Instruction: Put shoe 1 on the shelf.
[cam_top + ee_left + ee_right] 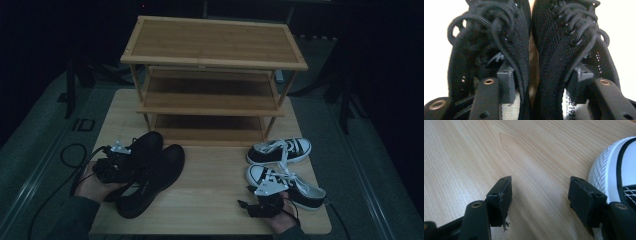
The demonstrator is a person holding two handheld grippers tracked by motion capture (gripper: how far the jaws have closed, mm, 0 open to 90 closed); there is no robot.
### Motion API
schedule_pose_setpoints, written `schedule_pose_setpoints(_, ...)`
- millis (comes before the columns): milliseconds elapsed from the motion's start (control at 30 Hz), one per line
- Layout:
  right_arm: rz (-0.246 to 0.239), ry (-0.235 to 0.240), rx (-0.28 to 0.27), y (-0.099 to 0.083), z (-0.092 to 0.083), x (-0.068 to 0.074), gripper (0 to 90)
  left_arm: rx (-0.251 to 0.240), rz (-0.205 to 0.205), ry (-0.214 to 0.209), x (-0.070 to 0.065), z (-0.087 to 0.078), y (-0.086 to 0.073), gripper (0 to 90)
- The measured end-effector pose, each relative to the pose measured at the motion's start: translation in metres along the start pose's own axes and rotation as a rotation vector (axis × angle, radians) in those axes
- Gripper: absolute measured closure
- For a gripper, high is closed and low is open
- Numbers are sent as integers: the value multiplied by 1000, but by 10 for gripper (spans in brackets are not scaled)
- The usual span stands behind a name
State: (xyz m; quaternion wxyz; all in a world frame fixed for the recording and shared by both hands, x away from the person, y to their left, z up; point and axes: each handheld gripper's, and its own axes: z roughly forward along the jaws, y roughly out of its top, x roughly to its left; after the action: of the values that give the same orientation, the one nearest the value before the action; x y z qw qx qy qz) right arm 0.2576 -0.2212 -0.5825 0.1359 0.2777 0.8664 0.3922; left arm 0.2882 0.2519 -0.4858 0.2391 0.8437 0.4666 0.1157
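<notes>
A pair of black knit shoes (150,167) lies side by side on the left of the table, toes pointing away. My left gripper (129,162) reaches into their openings from the heel side. In the left gripper view, one jaw sits inside each shoe (554,50), and the pads (505,80) press the two inner walls together, so the left gripper (541,82) is shut on them. My right gripper (246,205) hovers low over the bare wood near the front right. Its jaws (540,192) stand open with nothing between them, and a white sneaker toe (606,170) lies just to their right.
A three-tier bamboo shoe rack (215,47) stands at the back of the table (210,205), its shelves bare. A pair of black-and-white canvas sneakers (282,150) lies at the right; the nearer sneaker (295,186) lies beside my right hand. Cables trail off the left edge.
</notes>
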Motion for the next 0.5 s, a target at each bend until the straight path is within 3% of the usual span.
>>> schedule_pose_setpoints(333,0,0,0,0,0,0,354,47,-27,-21,3,3,2,634)
schedule_pose_setpoints(500,0,0,0,0,0,0,354,46,-13,1,1,2,3,836)
